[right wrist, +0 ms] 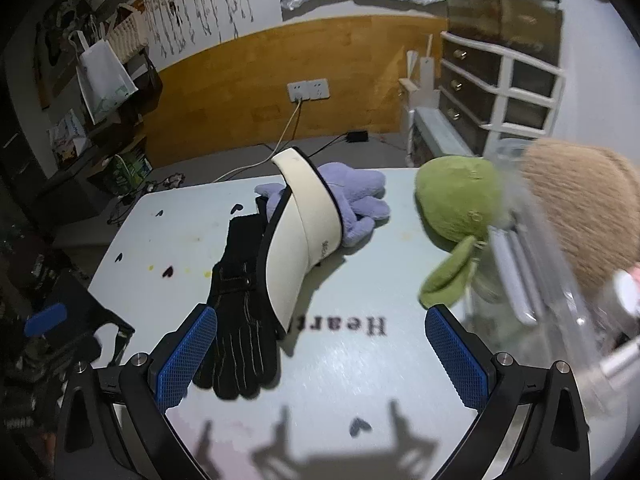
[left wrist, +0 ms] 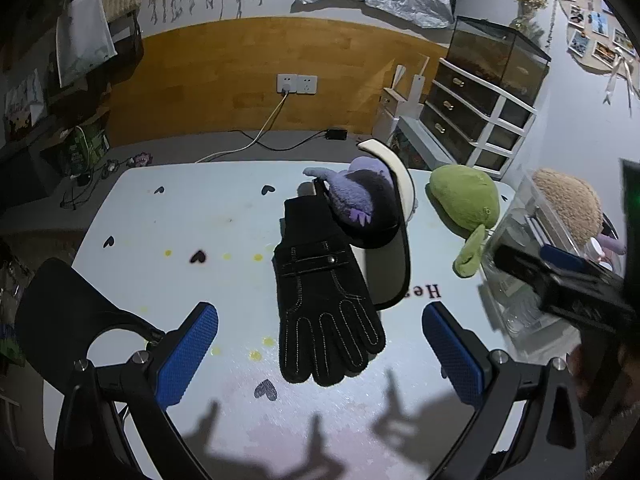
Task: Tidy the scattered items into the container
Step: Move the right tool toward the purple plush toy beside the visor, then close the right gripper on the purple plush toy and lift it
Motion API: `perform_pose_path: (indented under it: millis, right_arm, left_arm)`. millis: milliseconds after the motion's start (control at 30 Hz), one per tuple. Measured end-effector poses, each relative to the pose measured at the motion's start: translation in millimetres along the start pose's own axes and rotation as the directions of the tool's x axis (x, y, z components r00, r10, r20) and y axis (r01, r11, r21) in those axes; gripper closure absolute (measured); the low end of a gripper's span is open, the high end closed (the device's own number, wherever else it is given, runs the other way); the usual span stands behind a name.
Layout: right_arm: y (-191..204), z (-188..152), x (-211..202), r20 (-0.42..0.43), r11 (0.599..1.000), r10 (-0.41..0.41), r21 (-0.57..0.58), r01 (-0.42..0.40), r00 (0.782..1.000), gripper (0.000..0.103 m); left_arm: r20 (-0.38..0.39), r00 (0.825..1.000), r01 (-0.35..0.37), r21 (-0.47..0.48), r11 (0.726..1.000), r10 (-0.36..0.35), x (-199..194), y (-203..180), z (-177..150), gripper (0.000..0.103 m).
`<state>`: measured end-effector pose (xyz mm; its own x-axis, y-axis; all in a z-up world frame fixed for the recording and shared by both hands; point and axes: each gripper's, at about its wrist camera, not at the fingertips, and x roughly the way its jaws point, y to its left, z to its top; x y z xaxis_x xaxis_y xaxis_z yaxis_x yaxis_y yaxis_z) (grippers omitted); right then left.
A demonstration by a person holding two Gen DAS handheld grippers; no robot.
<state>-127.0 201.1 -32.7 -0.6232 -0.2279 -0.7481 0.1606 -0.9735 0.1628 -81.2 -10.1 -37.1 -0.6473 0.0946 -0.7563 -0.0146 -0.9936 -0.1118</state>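
Observation:
A black glove [left wrist: 326, 312] lies flat on the white table [left wrist: 192, 220], fingers toward me. My left gripper [left wrist: 320, 354] hangs open just above its fingertips. Behind it a cream visor cap [left wrist: 394, 184] rests over a purple plush [left wrist: 358, 192]. A green plush [left wrist: 466, 200] lies to the right, beside a clear container [left wrist: 516, 264] holding a tan plush [left wrist: 568, 204]. In the right wrist view my right gripper [right wrist: 320, 356] is open above bare table, with the glove [right wrist: 240, 340] by its left finger, the visor [right wrist: 298, 240], the purple plush [right wrist: 360, 200], the green plush [right wrist: 456, 208] and the container [right wrist: 540, 288].
The table [right wrist: 360, 380] carries small black heart marks and printed letters [right wrist: 340, 326]. Behind it are a wooden wall panel [left wrist: 248, 76] with sockets and cables, and a drawer unit [left wrist: 476, 108] at the right. The other gripper's body [left wrist: 560, 280] reaches in near the container.

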Motion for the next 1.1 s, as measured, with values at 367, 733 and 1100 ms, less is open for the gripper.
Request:
perform_pose_path:
  millis: [367,733,1100]
  right_arm:
    - [-31.2,76.0,82.4,0.026,0.997,-0.061,0.054,0.06,0.998,0.0]
    - [-85.3,112.2,193.1,-0.137,0.947,0.008,0.318,0.036,0.99,0.026]
    - [-64.0,88.0,246.4,-0.229,0.788,0.461,0.551,-0.276,0.858,0.025]
  left_arm:
    - [-0.049,0.998,-0.029,-0.05,0.998,0.027,23.4,16.6,4.5,0.0]
    - [-0.095,0.995,-0.045,-0.059,0.997,0.039,47.7,21.2,13.2,0.0]
    - [-0.12,0.992,-0.048,-0.074,0.996,0.039,58.3,27.0,15.0,0.0]
